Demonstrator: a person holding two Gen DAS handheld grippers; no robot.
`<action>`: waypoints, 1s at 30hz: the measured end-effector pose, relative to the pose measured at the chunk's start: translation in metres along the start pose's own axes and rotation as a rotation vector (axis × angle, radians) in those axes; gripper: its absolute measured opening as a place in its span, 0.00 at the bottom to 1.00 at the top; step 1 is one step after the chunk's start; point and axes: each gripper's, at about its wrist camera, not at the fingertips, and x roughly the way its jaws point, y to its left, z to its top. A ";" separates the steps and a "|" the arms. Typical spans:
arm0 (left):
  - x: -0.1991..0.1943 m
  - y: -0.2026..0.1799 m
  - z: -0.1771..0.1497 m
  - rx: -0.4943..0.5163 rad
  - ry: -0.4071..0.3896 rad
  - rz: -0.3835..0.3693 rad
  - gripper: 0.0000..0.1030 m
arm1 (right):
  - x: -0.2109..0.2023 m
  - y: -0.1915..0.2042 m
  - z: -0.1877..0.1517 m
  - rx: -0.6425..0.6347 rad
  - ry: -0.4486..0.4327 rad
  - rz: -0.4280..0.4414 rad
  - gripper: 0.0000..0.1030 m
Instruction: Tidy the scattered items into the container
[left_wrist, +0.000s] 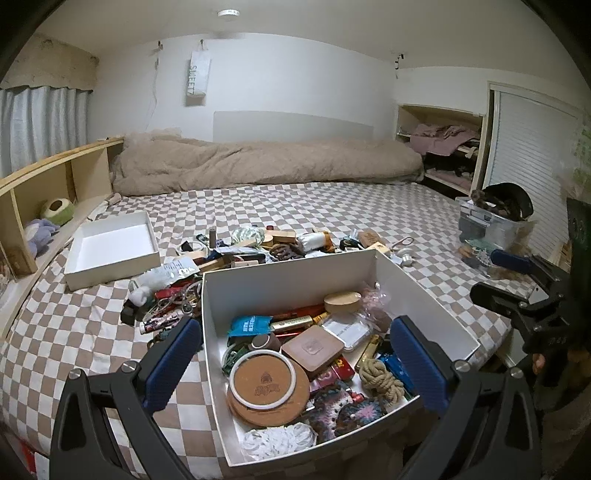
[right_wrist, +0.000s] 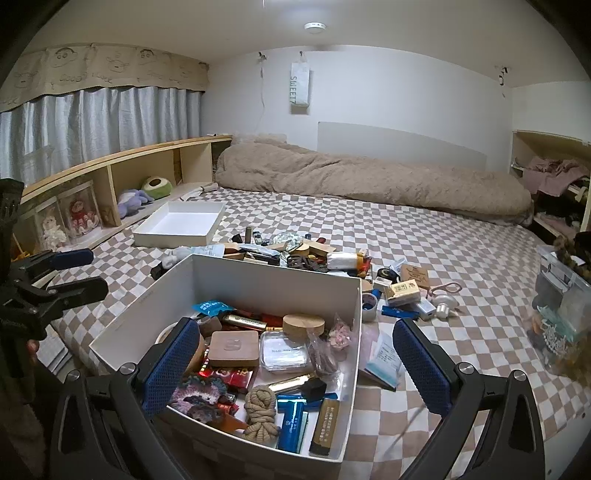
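Observation:
A white open box (left_wrist: 288, 284) (right_wrist: 280, 280) sits on the checkered bed, holding several small things: cork coasters (left_wrist: 269, 387), a rope knot (right_wrist: 260, 410), a round wooden case (right_wrist: 303, 325). Behind it and to its left lies a pile of scattered items (left_wrist: 258, 243) (right_wrist: 314, 258); more of them (right_wrist: 406, 295) lie at its right side. My left gripper (left_wrist: 295, 363) hangs open and empty over the box's near left wall. Open and empty too, my right gripper (right_wrist: 295, 365) straddles the box's right wall. Each gripper shows in the other's view, the right gripper (left_wrist: 506, 280) and the left gripper (right_wrist: 79, 275).
A shallow white lid (left_wrist: 114, 251) (right_wrist: 181, 221) lies on the bed at the far left. A clear plastic bin (left_wrist: 491, 229) (right_wrist: 565, 291) stands at the right edge. A beige duvet (left_wrist: 258, 162) runs along the wall. A wooden shelf (right_wrist: 110, 173) with soft toys borders the left side.

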 end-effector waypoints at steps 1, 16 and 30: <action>0.000 0.000 0.000 0.003 -0.002 0.000 1.00 | 0.000 0.000 0.000 0.000 0.000 0.000 1.00; 0.001 -0.004 -0.001 0.026 -0.003 0.007 1.00 | 0.001 0.001 -0.001 -0.003 0.002 -0.001 1.00; 0.001 -0.005 -0.002 0.041 -0.013 -0.004 1.00 | 0.002 0.000 -0.003 -0.016 0.007 0.004 1.00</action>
